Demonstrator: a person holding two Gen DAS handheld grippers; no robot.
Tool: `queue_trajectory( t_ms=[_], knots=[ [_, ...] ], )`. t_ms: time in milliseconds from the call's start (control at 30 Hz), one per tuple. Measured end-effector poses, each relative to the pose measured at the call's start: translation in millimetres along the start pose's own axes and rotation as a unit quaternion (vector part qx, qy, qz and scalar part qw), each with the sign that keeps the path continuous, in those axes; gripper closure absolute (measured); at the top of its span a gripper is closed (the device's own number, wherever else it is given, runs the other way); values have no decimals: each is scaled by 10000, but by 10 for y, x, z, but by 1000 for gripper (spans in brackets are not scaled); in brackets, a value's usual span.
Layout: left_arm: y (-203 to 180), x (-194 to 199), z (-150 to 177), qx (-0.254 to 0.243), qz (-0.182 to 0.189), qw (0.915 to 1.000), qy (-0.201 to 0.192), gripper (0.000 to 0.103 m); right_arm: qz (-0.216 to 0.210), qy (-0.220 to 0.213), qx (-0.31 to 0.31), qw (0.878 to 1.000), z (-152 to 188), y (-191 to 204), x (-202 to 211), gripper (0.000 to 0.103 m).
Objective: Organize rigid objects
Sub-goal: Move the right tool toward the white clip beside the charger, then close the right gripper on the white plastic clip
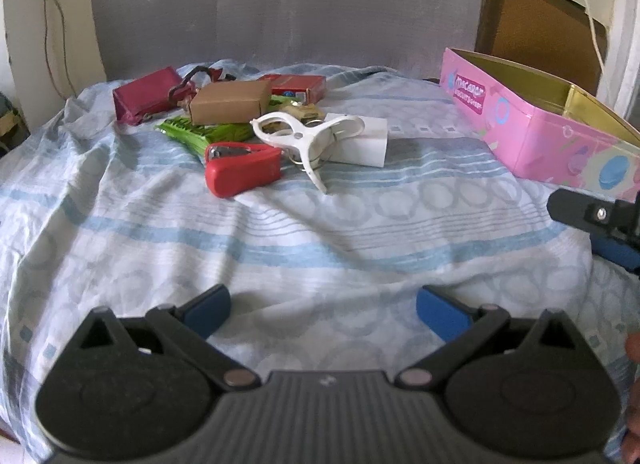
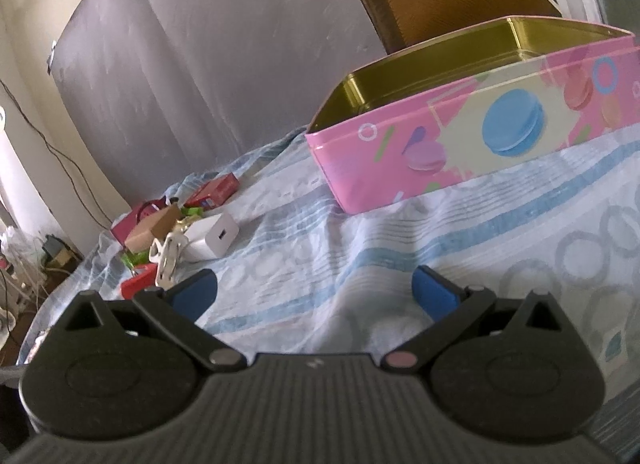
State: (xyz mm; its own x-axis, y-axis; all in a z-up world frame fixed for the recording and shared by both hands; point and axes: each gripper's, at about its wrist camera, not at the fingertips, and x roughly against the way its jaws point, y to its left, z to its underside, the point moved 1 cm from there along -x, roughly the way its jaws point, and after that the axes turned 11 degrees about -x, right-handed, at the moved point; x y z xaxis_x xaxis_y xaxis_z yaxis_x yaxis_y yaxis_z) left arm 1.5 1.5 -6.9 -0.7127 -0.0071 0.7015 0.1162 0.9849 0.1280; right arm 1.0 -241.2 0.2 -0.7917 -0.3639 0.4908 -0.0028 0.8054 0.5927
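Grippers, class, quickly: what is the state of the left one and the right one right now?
Left gripper: open, holding nothing, above the bedsheet.
Right gripper: open, holding nothing.

Both tools look alike: the left gripper and right gripper each have a black ribbed body, two round black side housings with triangular cut-outs, black linkage arms on silvery pivot pins, and blue pads on the fingers, with a silver screw in one black link
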Motion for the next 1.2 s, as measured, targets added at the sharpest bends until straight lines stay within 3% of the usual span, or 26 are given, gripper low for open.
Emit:
queue_trajectory(
  t_ms=[167,367,433,533,600,633,700,867,933,967,1000,1100,1200],
  knots=[
    [147,-28,15,-64,10,9998,-183,0,-3,-21,-31,10000,-36,-53,-2,0],
    [605,57,4,190,-245,9971,-695,0,249,128,602,9978,2,111,-79,0],
    [803,96,5,359,-84,9946,-974,0,190,194,887,9957,7,214,-138,8],
    [1032,76,-7,650,52,9922,-1062,0,-9,391,1487,9881,6,479,-297,23],
    [1129,53,5,799,159,9905,-1110,0,-168,493,1876,9809,-13,675,-424,41],
    [1165,54,31,836,186,9901,-1113,1,-236,507,2048,9772,-25,759,-478,45],
    [1203,25,50,866,250,9901,-1077,2,-298,444,2553,9654,-44,947,-622,54],
    [1218,30,108,848,453,9899,-1045,9,-403,525,3726,9256,19,1260,-972,59],
    [1202,40,119,831,531,9895,-1057,13,-405,506,4061,9115,73,1332,-1078,67],
    [1190,34,117,818,581,9895,-1045,15,-456,527,4170,9062,96,1344,-1084,82],
    [1176,28,114,802,636,9894,-1033,20,-472,571,4219,9036,109,1351,-1097,93],
    [1111,13,104,717,775,9893,-1002,38,-585,649,4087,9085,134,1332,-1010,98],
    [1008,8,89,568,954,9887,-1010,48,-539,704,3840,9191,216,1246,-827,98]
  ],
)
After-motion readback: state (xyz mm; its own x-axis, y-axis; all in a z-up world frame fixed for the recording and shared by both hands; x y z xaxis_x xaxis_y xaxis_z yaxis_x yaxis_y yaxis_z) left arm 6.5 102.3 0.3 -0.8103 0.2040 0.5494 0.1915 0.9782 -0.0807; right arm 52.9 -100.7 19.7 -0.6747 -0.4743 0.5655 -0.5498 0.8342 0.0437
